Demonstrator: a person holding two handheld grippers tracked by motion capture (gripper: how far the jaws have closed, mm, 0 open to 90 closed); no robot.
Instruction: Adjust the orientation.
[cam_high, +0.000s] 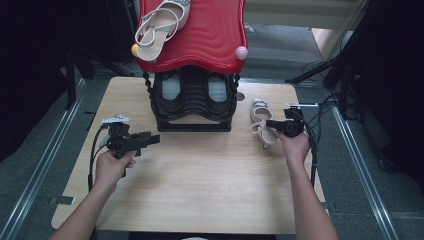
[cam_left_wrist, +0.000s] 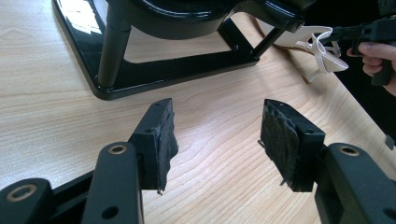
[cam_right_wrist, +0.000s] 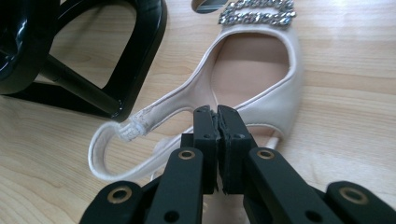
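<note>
A cream sandal (cam_high: 261, 120) with a rhinestone buckle (cam_right_wrist: 257, 12) lies on the desk (cam_high: 200, 180) just to the right of the black shoe rack (cam_high: 194, 102), toe toward the far edge and heel strap (cam_right_wrist: 122, 140) toward the person. The right gripper (cam_high: 274, 125) sits over the heel end of this sandal; in the right gripper view its fingers (cam_right_wrist: 206, 135) are pressed together, pad against pad, at the back rim of the shoe where the strap loop begins, but whether any of the rim or strap is caught between them cannot be made out. The right hand (cam_high: 295, 145) holds that gripper from the near side. Well apart, on the left half of the desk, the left gripper (cam_high: 150, 139) is held in the left hand (cam_high: 112, 167), pointing toward the foot of the rack; its fingers (cam_left_wrist: 161, 140) stand wide apart with nothing between them, just bare wood below. The rack's lower shelf holds a pair of dark shoes (cam_high: 192, 90), and its red wavy top (cam_high: 210, 35) carries a second cream sandal (cam_high: 160, 27) at the left side.
</note>
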